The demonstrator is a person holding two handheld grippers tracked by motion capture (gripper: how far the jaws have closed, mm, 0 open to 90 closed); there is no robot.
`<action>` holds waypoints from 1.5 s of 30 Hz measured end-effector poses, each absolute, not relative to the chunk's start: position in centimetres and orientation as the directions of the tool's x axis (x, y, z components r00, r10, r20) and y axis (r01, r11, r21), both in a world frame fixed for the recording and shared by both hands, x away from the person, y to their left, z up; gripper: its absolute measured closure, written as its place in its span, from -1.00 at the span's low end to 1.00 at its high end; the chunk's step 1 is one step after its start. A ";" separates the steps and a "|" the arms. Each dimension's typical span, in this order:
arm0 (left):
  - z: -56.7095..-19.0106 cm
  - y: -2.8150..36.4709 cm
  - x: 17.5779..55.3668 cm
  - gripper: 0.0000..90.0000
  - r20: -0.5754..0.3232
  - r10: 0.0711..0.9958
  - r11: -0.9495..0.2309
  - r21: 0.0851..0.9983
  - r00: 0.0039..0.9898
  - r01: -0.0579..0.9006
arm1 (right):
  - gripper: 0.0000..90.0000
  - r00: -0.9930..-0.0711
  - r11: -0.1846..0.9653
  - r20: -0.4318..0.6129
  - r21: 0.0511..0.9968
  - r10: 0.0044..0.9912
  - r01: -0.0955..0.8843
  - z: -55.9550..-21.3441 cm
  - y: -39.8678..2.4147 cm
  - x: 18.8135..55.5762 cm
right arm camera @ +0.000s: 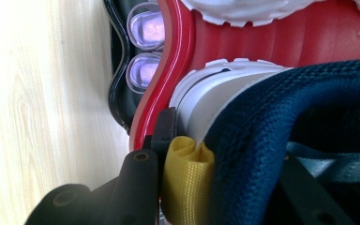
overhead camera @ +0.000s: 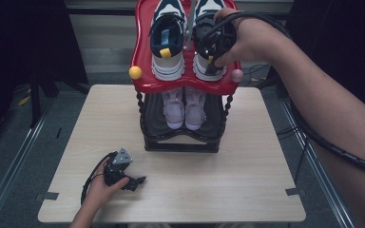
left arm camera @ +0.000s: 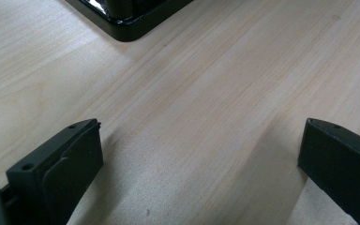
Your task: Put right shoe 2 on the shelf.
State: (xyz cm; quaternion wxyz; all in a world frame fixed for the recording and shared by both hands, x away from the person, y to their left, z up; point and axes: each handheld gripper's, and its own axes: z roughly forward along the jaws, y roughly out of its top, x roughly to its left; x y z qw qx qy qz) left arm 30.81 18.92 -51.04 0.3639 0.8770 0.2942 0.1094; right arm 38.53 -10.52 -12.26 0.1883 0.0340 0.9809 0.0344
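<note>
Right gripper view: the right gripper (right arm camera: 187,154) pinches the heel of the navy-and-white sneaker with a yellow pull loop (right arm camera: 262,154) — one jaw outside, one inside. The shoe sits on the red plastic rack shelf (right arm camera: 168,70), toe pointing away. The left gripper (left arm camera: 197,164) rests open on the pale wooden table (left arm camera: 206,79) — far off.

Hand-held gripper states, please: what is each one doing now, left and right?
Left hand-held gripper: open, empty, over the bare table.
Right hand-held gripper: closed on the heel of the right sneaker, on the red shelf.
</note>
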 end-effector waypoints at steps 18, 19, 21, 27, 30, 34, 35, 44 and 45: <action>-51.0 19.0 30.8 -1.00 -0.013 0.595 -0.567 0.702 0.804 0.431 | 0.51 -0.926 0.996 -0.370 0.078 0.076 0.051 -12.4 -9.9 39.7; -51.0 19.0 30.8 -1.00 -0.013 0.595 -0.567 0.702 0.804 0.431 | 0.51 -0.927 0.996 -0.369 0.080 0.074 0.048 -12.4 -9.9 39.8; -51.0 19.0 30.8 -1.00 -0.013 0.595 -0.567 0.702 0.804 0.431 | 0.51 -0.930 0.996 -0.360 0.080 0.073 0.047 -12.5 -9.9 39.8; -51.0 19.0 30.8 -1.00 -0.013 0.595 -0.567 0.702 0.804 0.431 | 0.50 -0.930 0.994 -0.356 0.096 0.088 0.057 -12.5 -10.0 39.9; -51.0 19.0 30.8 -1.00 -0.013 0.595 -0.567 0.702 0.804 0.431 | 0.50 -0.930 0.993 -0.356 0.100 0.091 0.059 -12.5 -9.9 39.9; -51.0 19.0 30.8 -1.00 -0.013 0.595 -0.567 0.702 0.804 0.431 | 0.50 -0.931 0.994 -0.357 0.100 0.081 0.048 -12.5 -9.9 40.0; -51.0 19.0 30.8 -1.00 -0.013 0.595 -0.567 0.702 0.804 0.431 | 0.50 -0.931 0.994 -0.359 0.097 0.075 0.042 -12.5 -9.8 40.0; -51.0 19.0 30.8 -1.00 -0.013 0.595 -0.567 0.702 0.804 0.431 | 0.50 -0.934 0.993 -0.347 0.108 0.085 0.050 -12.5 -9.6 40.0; -51.0 19.0 30.8 -1.00 -0.013 0.595 -0.567 0.702 0.804 0.431 | 0.50 -0.932 0.994 -0.353 0.102 0.077 0.044 -12.5 -9.6 40.0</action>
